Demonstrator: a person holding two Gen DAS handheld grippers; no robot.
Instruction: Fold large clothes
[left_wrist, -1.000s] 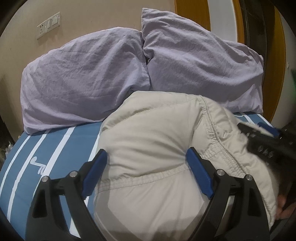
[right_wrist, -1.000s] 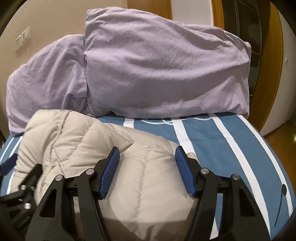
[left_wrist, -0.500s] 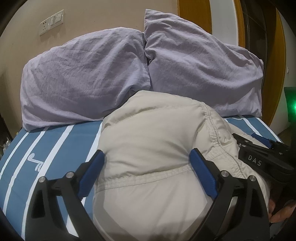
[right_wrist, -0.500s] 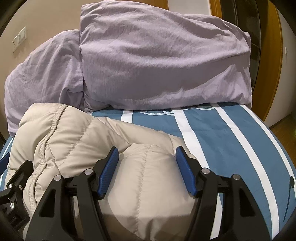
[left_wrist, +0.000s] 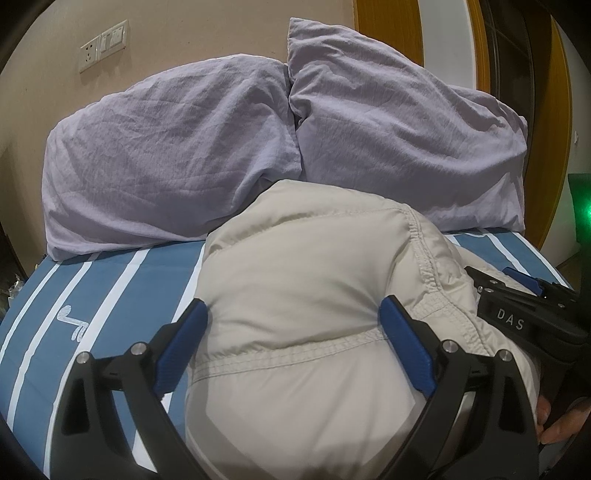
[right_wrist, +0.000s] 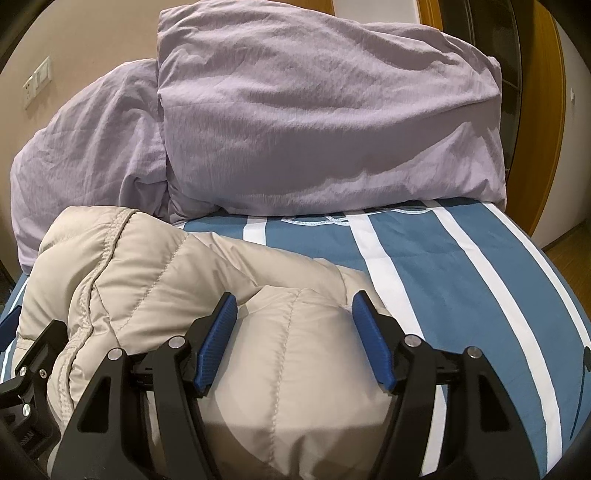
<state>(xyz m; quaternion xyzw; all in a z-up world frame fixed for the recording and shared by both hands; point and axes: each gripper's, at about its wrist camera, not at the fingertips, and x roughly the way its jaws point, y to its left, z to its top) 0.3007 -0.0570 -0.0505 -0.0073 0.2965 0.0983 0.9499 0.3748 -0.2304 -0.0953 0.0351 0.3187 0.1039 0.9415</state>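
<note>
1. Since a second ago, the left gripper (left_wrist: 291, 325) has just been spreading its jaws wider around a bulge of the beige puffer jacket (left_wrist: 314, 295), which fills the gap between them; whether the blue pads (left_wrist: 406, 350) press it or merely flank it cannot be told.
2. Right gripper (right_wrist: 293, 325) straddles another quilted fold; its grip is likewise unclear.
3. Jacket lies bundled on the blue-and-white striped bed sheet (right_wrist: 461, 280), just before two lilac pillows (left_wrist: 166, 147).
</note>
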